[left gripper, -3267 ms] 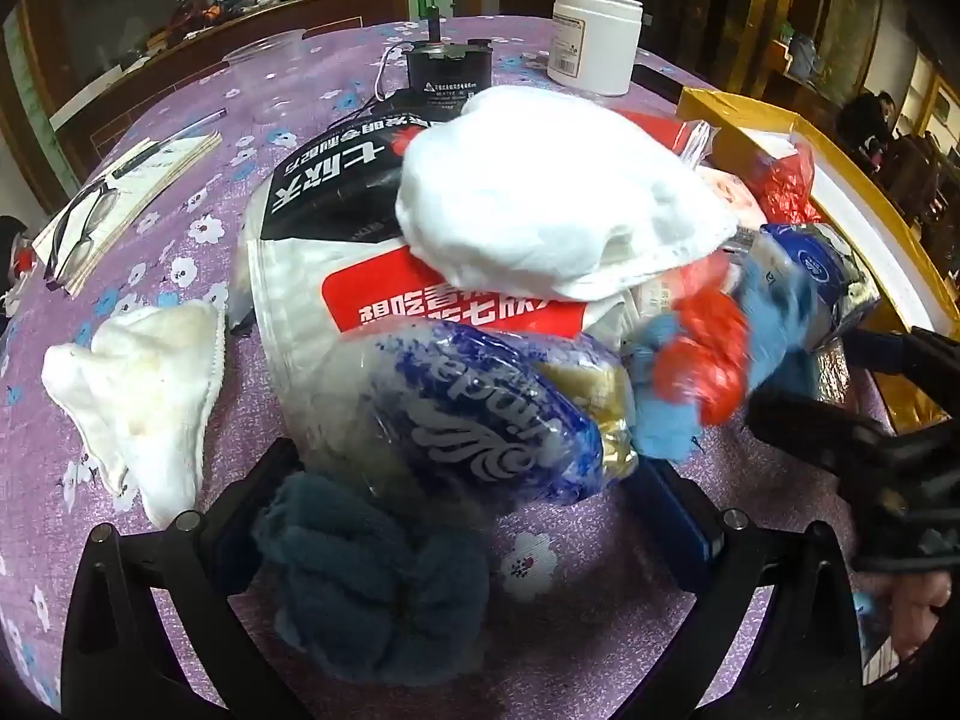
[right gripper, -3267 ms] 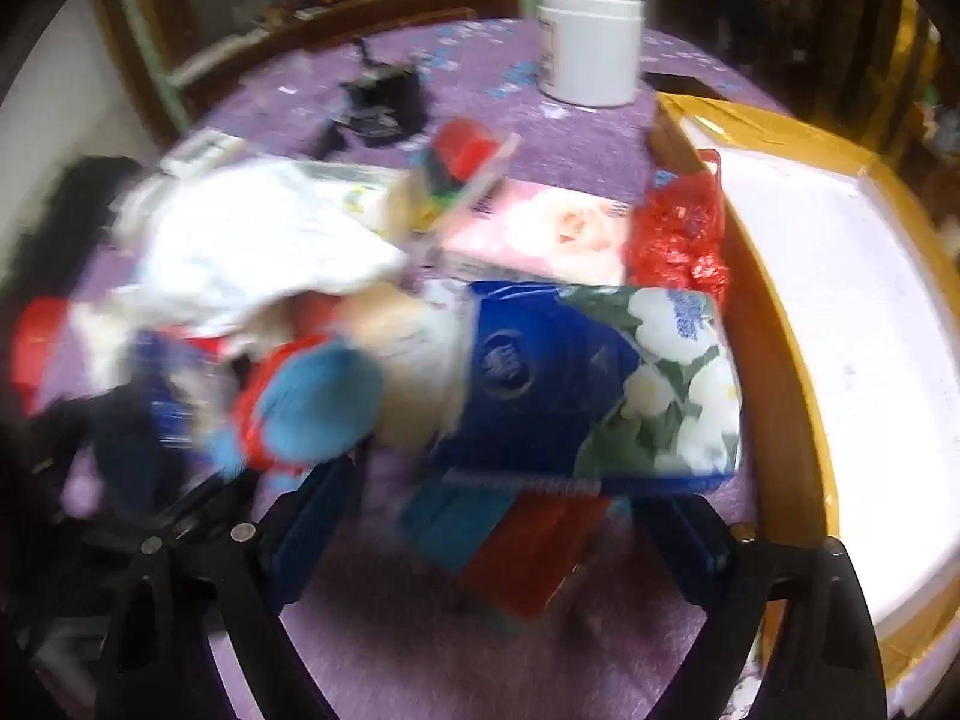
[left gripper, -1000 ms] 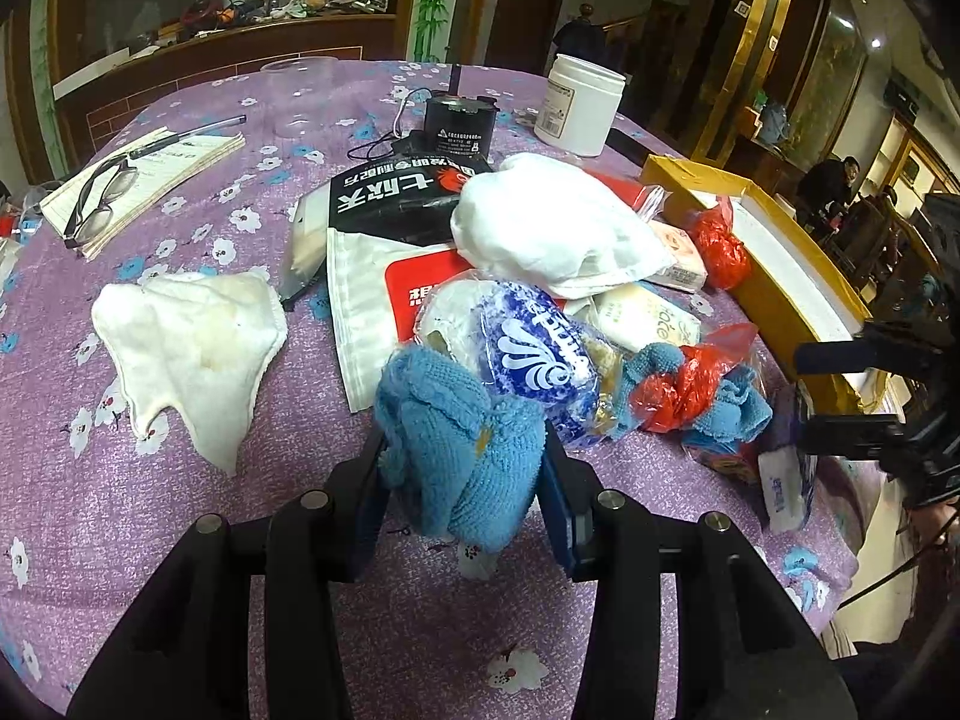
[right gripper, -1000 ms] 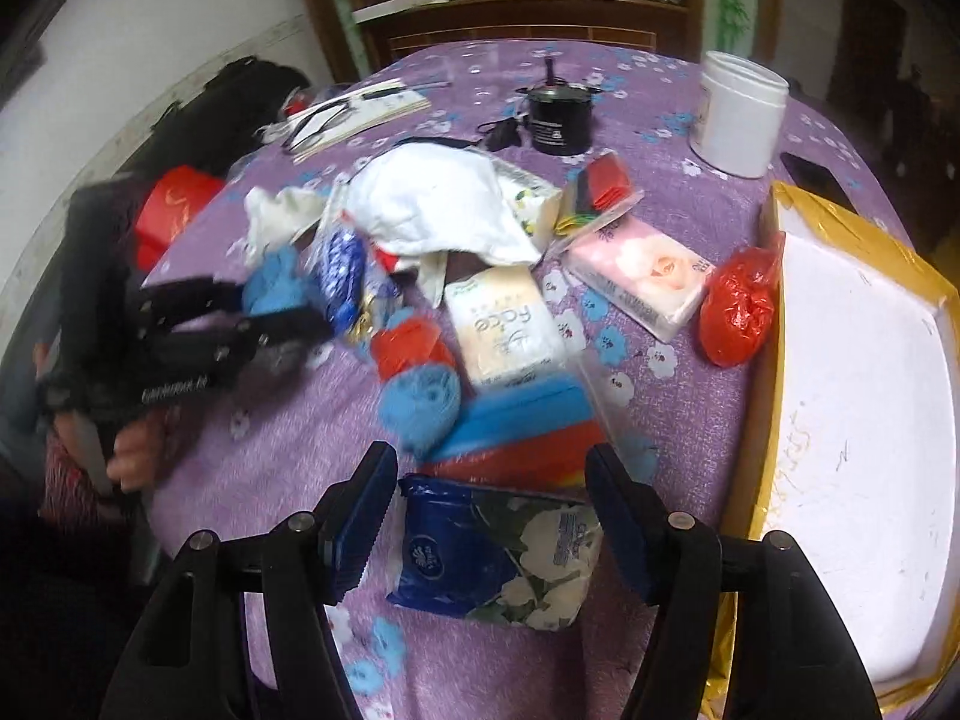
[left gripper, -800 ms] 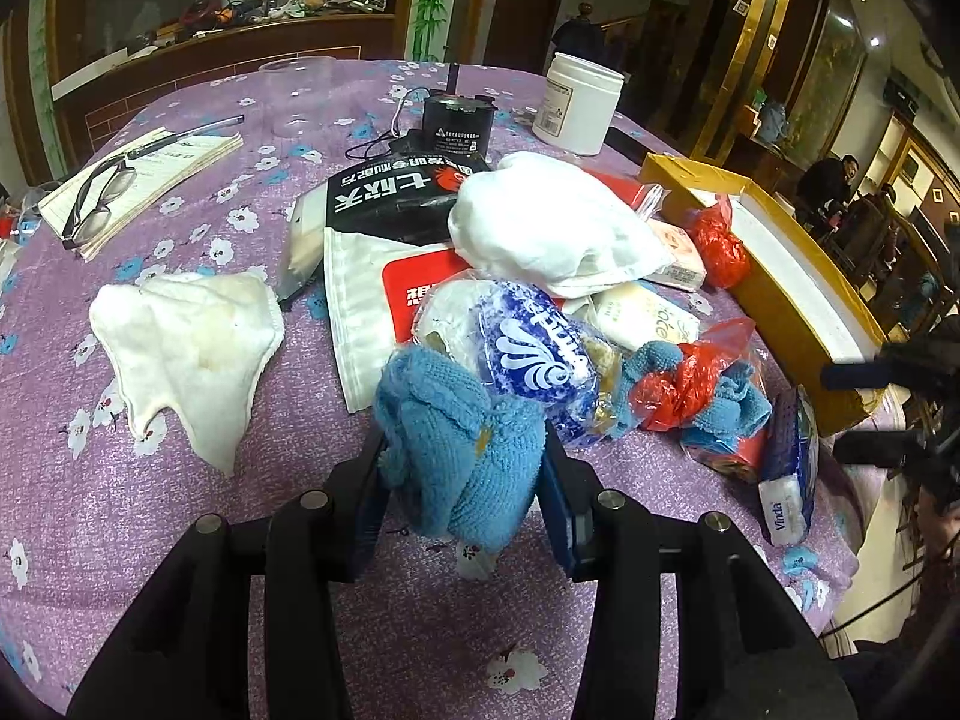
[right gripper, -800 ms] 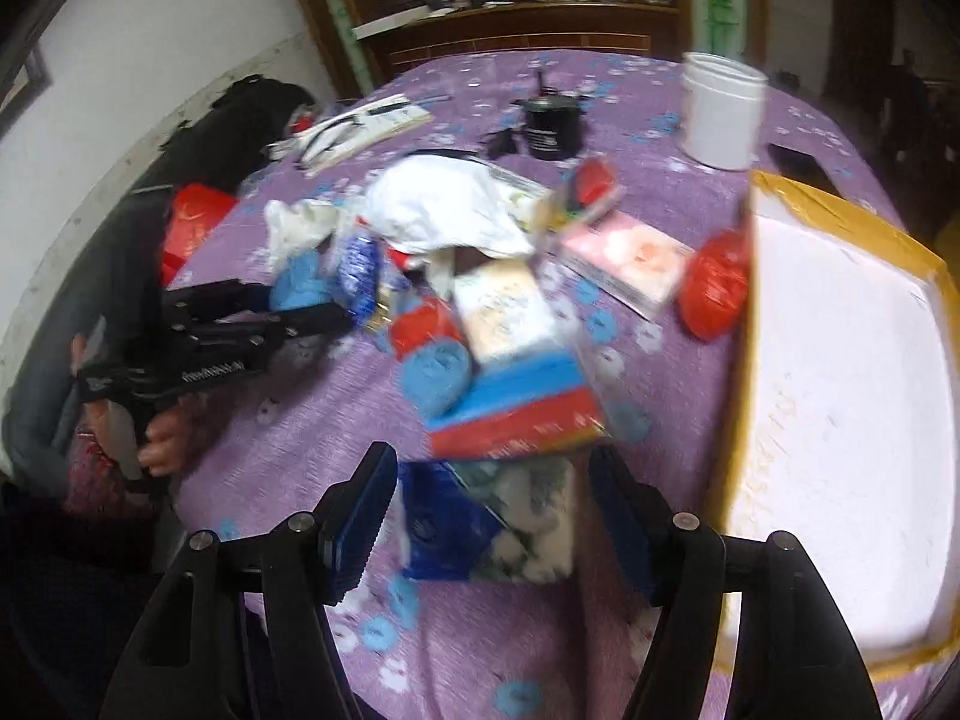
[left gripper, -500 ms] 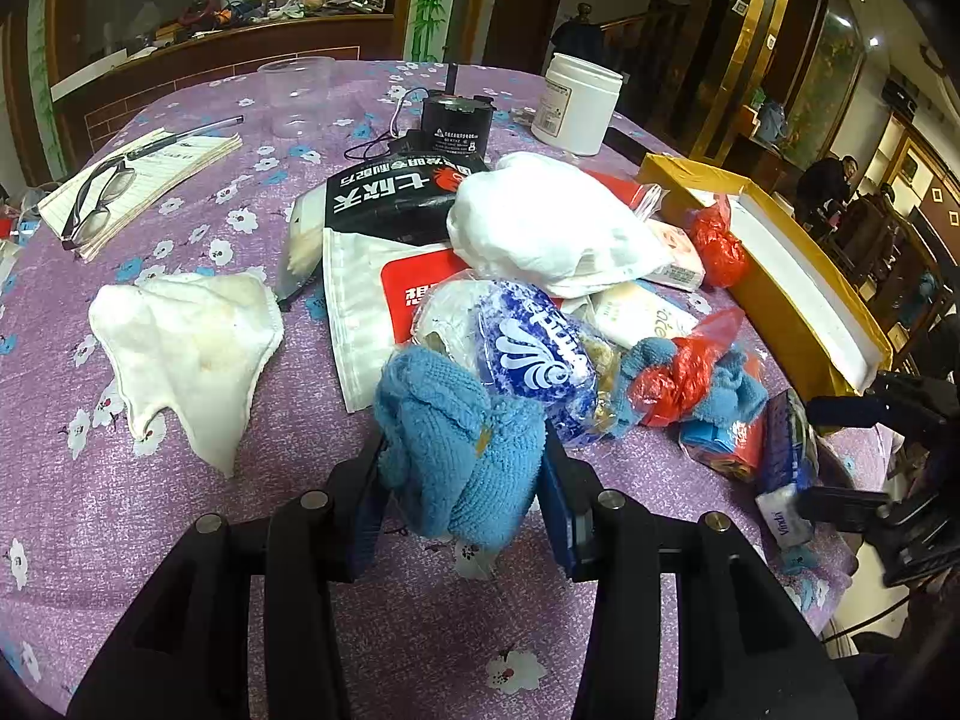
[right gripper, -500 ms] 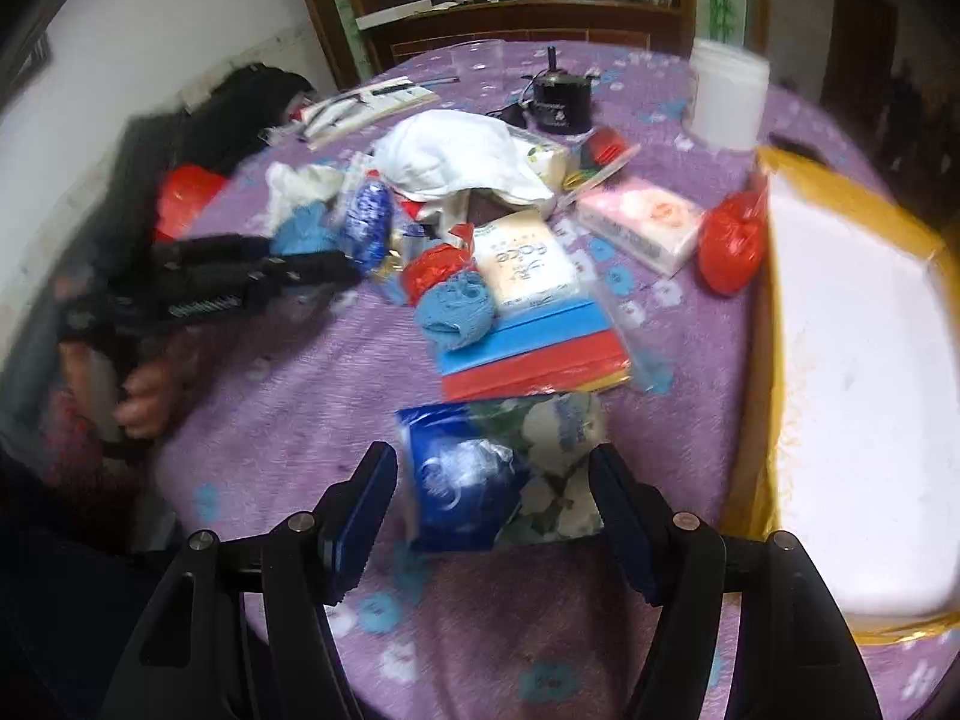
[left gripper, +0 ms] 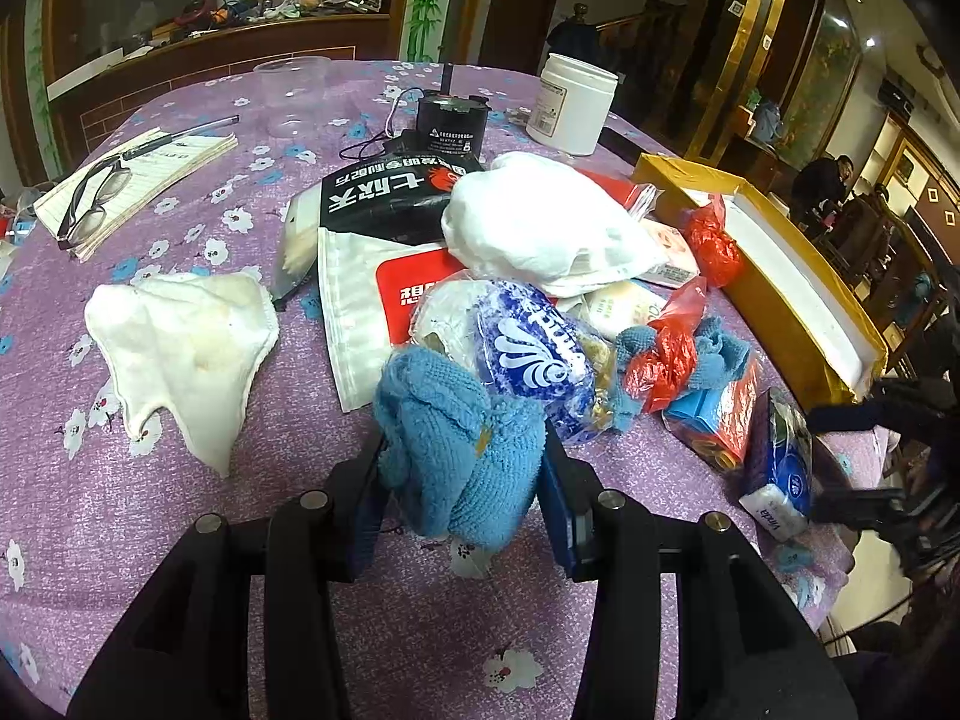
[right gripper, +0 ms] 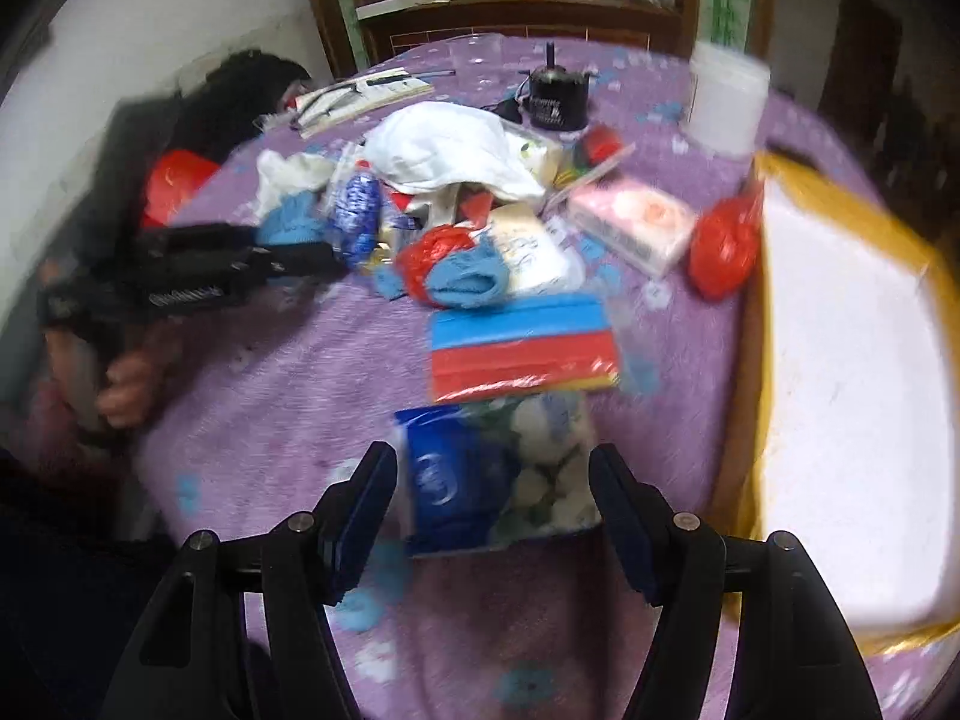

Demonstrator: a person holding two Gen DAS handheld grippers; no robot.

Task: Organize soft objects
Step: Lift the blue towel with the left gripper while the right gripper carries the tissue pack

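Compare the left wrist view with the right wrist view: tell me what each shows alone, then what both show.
Left wrist only: the left gripper clamping a blue knitted cloth, and glasses lying on a notepad.
Right wrist only: the right gripper straddling a blue floral tissue pack, apparently without pressing it.
Both: the white cloth bundle, the white jar, the yellow-rimmed box.
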